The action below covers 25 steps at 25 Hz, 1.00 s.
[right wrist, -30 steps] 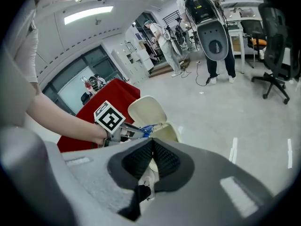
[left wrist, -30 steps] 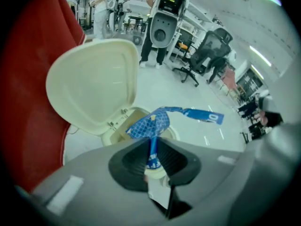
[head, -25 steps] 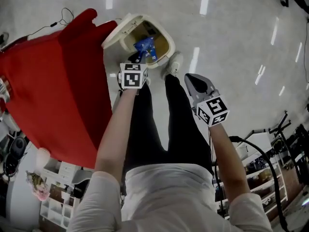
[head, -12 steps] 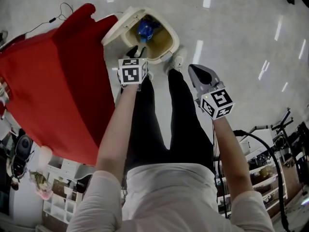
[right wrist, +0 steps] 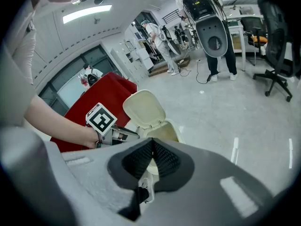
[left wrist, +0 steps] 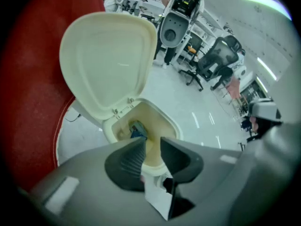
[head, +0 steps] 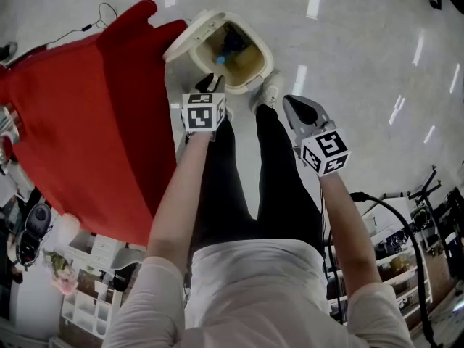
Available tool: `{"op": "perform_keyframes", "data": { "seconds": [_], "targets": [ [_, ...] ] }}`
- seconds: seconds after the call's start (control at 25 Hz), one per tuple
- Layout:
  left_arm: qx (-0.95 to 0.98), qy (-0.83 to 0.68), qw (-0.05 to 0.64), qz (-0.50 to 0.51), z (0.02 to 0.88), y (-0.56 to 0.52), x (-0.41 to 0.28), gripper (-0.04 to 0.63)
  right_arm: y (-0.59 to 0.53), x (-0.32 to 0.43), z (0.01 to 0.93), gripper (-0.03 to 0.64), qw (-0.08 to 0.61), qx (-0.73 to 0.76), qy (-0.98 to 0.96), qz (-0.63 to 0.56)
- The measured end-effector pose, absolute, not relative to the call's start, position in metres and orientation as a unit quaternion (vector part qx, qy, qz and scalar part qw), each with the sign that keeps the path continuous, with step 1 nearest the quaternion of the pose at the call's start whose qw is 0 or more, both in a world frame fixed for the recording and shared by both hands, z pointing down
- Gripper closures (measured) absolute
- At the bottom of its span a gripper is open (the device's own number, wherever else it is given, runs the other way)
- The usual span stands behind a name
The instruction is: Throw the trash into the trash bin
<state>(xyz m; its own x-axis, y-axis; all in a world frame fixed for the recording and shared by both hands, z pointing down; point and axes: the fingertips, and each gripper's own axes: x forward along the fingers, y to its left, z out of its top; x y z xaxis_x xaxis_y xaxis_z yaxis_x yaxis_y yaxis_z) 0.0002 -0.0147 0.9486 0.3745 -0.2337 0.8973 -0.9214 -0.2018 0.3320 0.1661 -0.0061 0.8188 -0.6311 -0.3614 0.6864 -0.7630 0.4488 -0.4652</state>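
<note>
A cream trash bin (head: 265, 55) stands on the floor with its lid (left wrist: 110, 62) swung up. A blue piece of trash (head: 230, 49) lies deep inside it, also seen past the left jaws as the blue trash (left wrist: 137, 130). My left gripper (head: 212, 84) hangs just over the bin's near rim (left wrist: 171, 124). Its jaws have just been opening and then closing a little; they stand apart with nothing between them. My right gripper (head: 291, 106) hovers to the right of the bin, shut and empty.
A table under a red cloth (head: 80, 114) fills the left, close beside the bin. The person's legs and a white shoe (head: 269, 90) stand right at the bin. Shelves and cables (head: 391, 230) are at the lower right; office chairs (right wrist: 277, 46) stand farther off.
The blue trash, near the bin's mouth by the left gripper a second ago, now lies deeper inside the bin. The right gripper has stayed put.
</note>
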Motion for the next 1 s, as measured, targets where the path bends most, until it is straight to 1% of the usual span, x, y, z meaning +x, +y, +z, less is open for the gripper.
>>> {"op": "perform_keyframes", "data": {
  "seconds": [0.04,0.12,0.36,0.64,1.0],
  "targets": [
    [0.685,-0.424,0.469,0.363,0.941,-0.013,0.000,0.490,-0.006,0.165,0.814,0.617,0.254,0.346,-0.814,0.392],
    [0.688,-0.427,0.467,0.356,0.924,-0.010,0.003,0.533,-0.006,0.164,0.803,0.617,0.254,0.347,-0.817,0.383],
    [0.700,-0.429,0.453,0.348,0.859,-0.002,0.004,0.586,-0.009,0.161,0.753,0.617,0.249,0.358,-0.825,0.359],
    [0.728,-0.415,0.426,0.341,0.770,0.011,0.003,0.588,-0.005,0.154,0.691,0.617,0.254,0.357,-0.837,0.329],
    [0.771,-0.409,0.384,0.303,0.649,0.024,0.004,0.589,0.011,0.145,0.613,0.618,0.257,0.346,-0.851,0.300]
  ]
}}
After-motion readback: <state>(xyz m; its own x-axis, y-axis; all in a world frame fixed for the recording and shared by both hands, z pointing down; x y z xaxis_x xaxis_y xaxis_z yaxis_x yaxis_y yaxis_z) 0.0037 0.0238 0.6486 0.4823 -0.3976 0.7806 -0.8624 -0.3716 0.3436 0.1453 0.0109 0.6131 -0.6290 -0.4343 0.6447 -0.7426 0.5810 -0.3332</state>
